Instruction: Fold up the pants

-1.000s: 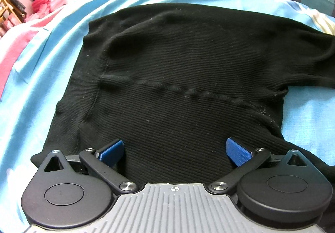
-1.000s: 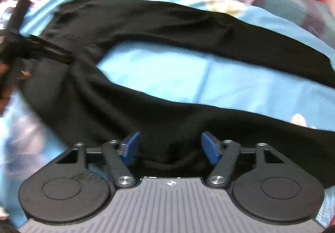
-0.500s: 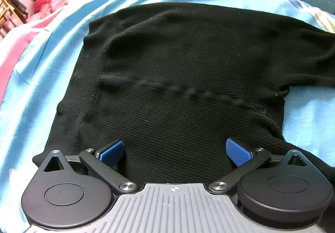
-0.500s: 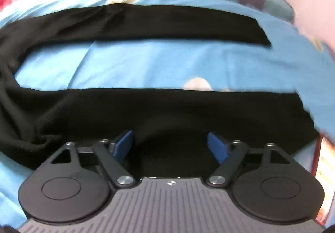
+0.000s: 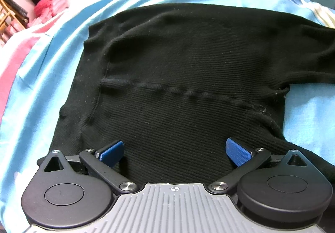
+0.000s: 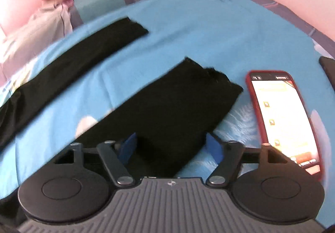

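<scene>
The black pants [image 5: 188, 78] lie spread on the blue bedsheet [image 5: 54, 61], waist end under the left gripper [image 5: 174, 152], whose blue pads stand wide apart over the fabric, gripping nothing. Over by the cuffs, the right gripper [image 6: 170, 146] has just been closing – its jaws have a gap, the near leg [image 6: 178, 107] between the pads but not pinched – with a red-cased phone [image 6: 282, 115] just beside that cuff
</scene>
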Motion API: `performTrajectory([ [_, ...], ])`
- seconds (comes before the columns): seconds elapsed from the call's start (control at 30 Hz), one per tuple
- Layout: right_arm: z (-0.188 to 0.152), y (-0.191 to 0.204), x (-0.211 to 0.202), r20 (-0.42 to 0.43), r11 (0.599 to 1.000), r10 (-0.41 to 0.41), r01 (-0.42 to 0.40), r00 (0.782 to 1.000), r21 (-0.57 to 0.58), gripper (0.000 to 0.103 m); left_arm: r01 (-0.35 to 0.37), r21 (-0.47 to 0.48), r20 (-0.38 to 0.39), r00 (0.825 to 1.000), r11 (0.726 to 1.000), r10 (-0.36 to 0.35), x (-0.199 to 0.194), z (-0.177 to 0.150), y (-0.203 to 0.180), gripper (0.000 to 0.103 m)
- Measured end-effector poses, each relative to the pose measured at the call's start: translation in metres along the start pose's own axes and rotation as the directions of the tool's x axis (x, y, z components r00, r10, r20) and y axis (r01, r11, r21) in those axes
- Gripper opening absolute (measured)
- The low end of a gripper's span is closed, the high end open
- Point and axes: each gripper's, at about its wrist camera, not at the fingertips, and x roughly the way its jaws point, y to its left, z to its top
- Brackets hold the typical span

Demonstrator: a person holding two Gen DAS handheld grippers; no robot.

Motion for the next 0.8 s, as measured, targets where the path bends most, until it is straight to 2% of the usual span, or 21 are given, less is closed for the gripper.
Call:
performTrajectory([
  [0.03, -0.003, 0.004, -0.002, 0.033, 0.999, -0.004, 0.006, 0.999, -0.050, 0.015, -0.003, 0.003, 0.001, 1.000, 1.000, 0.002, 0.000, 0.000, -0.001, 0.103],
  [0.07, -0.004, 0.005, -0.005, 0.041, 0.996, 0.026, -0.022, 0.999, -0.089, 0.014, -0.004, 0.005, 0.001, 1.000, 1.000, 0.004, 0.000, 0.000, -0.001, 0.103],
  [0.1, -0.004, 0.001, -0.010, 0.054, 0.995, 0.014, -0.008, 0.998, -0.100, 0.014, -0.004, 0.005, 0.000, 1.000, 1.000, 0.004, -0.001, 0.000, 0.000, 0.103],
  [0.13, -0.005, -0.005, -0.014, 0.066, 0.996, 0.004, 0.002, 0.998, -0.094, 0.014, -0.002, 0.005, 0.000, 1.000, 1.000, 0.002, -0.001, -0.001, 0.000, 0.103],
  [0.2, -0.005, -0.021, -0.008, 0.027, 0.999, -0.006, 0.007, 1.000, -0.037, 0.015, 0.004, -0.001, 0.002, 1.000, 1.000, -0.004, -0.001, -0.001, 0.001, 0.103],
  [0.27, -0.008, -0.023, -0.010, 0.027, 1.000, -0.012, 0.012, 1.000, -0.017, 0.020, 0.010, -0.008, 0.000, 1.000, 1.000, -0.010, -0.001, -0.002, 0.002, 0.103],
  [0.33, -0.005, -0.014, -0.022, 0.070, 0.998, -0.062, 0.064, 0.996, -0.028, 0.046, 0.014, -0.011, -0.003, 1.000, 1.000, -0.014, 0.000, -0.001, 0.003, 0.103],
  [0.37, -0.006, -0.005, -0.033, 0.131, 0.990, -0.125, 0.131, 0.983, -0.042, 0.052, 0.015, -0.012, -0.005, 1.000, 1.000, -0.015, 0.000, -0.001, 0.004, 0.103],
  [0.4, -0.009, 0.006, -0.044, 0.189, 0.983, -0.148, 0.165, 0.971, -0.081, 0.062, 0.016, -0.013, -0.005, 1.000, 1.000, -0.016, 0.001, 0.000, 0.004, 0.103],
  [0.43, -0.013, 0.019, -0.056, 0.221, 0.980, -0.096, 0.131, 0.971, -0.149, 0.063, 0.016, -0.013, -0.005, 1.000, 1.000, -0.016, 0.001, 0.000, 0.004, 0.103],
  [0.47, -0.021, 0.036, -0.064, 0.202, 0.970, 0.012, 0.038, 0.979, -0.241, 0.062, 0.014, -0.013, -0.003, 1.000, 1.000, -0.014, 0.001, 0.000, 0.004, 0.103],
  [0.53, -0.037, 0.072, -0.074, 0.086, 0.910, 0.188, -0.141, 0.978, -0.390, 0.062, 0.014, -0.017, 0.002, 1.000, 1.000, -0.014, 0.001, -0.001, 0.004, 0.103],
  [0.57, -0.048, 0.091, -0.077, 0.011, 0.862, 0.266, -0.233, 0.964, -0.450, 0.061, 0.014, -0.019, 0.003, 1.000, 1.000, -0.014, 0.001, -0.001, 0.004, 0.103],
  [0.63, -0.066, 0.120, -0.081, -0.064, 0.787, 0.366, -0.346, 0.928, -0.511, 0.062, 0.018, -0.023, 0.003, 1.000, 1.000, -0.018, 0.001, -0.002, 0.005, 0.103],
  [0.7, -0.080, 0.143, -0.074, -0.147, 0.732, 0.380, -0.394, 0.913, -0.555, 0.063, 0.023, -0.024, -0.002, 1.000, 0.999, -0.023, 0.001, -0.001, 0.006, 0.103],
  [0.77, -0.095, 0.153, -0.059, -0.254, 0.695, 0.317, -0.406, 0.914, -0.594, 0.064, 0.026, -0.019, -0.004, 1.000, 0.999, -0.026, 0.001, 0.000, 0.006, 0.103],
  [0.8, -0.102, 0.152, -0.058, -0.264, 0.663, 0.301, -0.400, 0.916, -0.633, 0.065, 0.028, -0.018, -0.004, 1.000, 0.999, -0.028, 0.002, 0.000, 0.006, 0.103],
])
